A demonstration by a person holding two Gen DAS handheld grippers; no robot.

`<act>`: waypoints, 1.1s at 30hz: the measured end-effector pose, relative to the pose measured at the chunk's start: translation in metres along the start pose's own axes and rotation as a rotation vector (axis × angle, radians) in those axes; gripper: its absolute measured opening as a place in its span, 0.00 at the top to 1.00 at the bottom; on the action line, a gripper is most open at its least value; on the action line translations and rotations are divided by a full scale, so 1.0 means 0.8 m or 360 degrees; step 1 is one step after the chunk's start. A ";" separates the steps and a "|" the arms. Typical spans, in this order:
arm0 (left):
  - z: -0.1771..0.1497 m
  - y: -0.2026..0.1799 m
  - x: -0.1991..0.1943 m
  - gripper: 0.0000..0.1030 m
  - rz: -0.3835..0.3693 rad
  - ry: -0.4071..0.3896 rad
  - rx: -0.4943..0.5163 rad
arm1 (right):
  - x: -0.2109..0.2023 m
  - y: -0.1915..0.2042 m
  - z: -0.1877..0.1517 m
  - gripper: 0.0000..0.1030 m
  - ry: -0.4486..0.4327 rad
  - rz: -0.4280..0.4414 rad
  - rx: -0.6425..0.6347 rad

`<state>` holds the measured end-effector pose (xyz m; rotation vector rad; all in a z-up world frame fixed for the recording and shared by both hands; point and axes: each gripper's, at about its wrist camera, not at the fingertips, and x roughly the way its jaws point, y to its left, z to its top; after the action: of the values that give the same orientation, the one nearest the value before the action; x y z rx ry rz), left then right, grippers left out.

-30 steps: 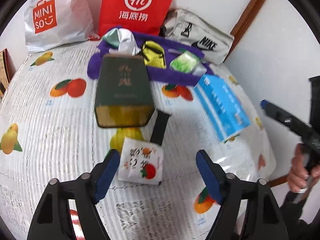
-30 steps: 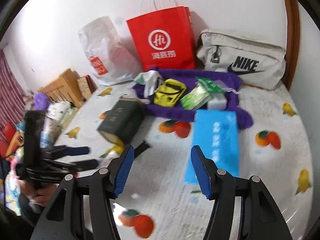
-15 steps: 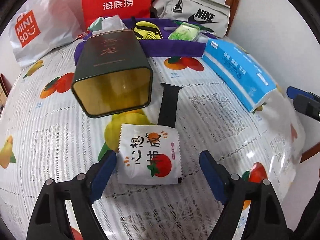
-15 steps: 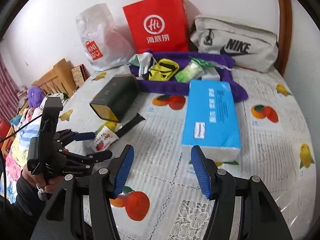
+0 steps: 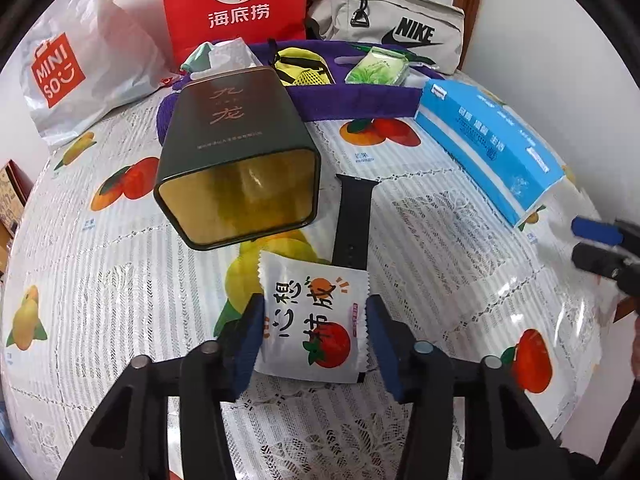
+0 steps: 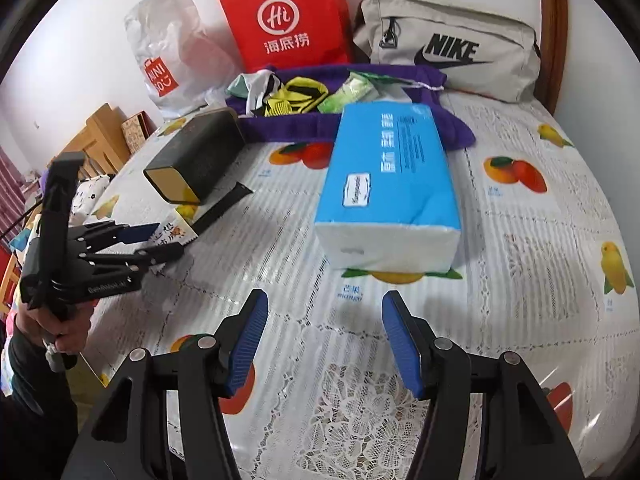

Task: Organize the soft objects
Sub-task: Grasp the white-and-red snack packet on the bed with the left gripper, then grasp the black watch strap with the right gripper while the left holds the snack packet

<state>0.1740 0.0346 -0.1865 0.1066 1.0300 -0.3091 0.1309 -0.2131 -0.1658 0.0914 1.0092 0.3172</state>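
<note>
A white snack packet (image 5: 314, 320) with a tomato print lies flat on the table. My left gripper (image 5: 314, 334) straddles it, its blue pads at the packet's two side edges, closing on it. It also shows in the right wrist view (image 6: 154, 240). A blue tissue pack (image 6: 390, 184) lies ahead of my right gripper (image 6: 324, 336), which is open, empty and short of the pack. A purple cloth (image 5: 352, 96) at the back holds a yellow pouch (image 5: 304, 66), a green wipes pack (image 5: 378, 68) and a crumpled pale bag (image 5: 218, 56).
A dark green tin (image 5: 236, 152) lies on its side, open end facing me, just behind the packet. A black strap (image 5: 354, 220) lies beside it. A red paper bag (image 5: 236, 4), a Miniso bag (image 5: 80, 60) and a Nike bag (image 5: 388, 28) line the wall.
My left gripper has moved forward and down over the snack packet and narrowed around it. My right gripper has moved closer to the blue tissue pack.
</note>
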 end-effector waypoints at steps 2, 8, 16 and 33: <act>-0.001 0.003 -0.002 0.65 -0.0029 -0.0011 -0.0030 | 0.002 0.001 -0.001 0.43 0.0010 0.0007 0.0003; -0.007 0.008 -0.007 0.78 -0.0081 -0.0046 -0.0058 | 0.008 0.010 -0.003 0.43 0.0031 0.0020 -0.0029; -0.025 0.029 -0.031 0.83 -0.0090 -0.0085 -0.0142 | 0.010 0.027 -0.002 0.43 0.0047 0.0023 -0.0076; -0.060 0.109 -0.045 0.83 -0.0019 -0.0103 -0.0379 | 0.105 0.131 0.036 0.41 0.0071 0.0086 -0.0186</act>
<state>0.1434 0.1356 -0.1855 -0.1233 0.9963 -0.1974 0.1739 -0.0863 -0.1960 0.0056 1.0315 0.4286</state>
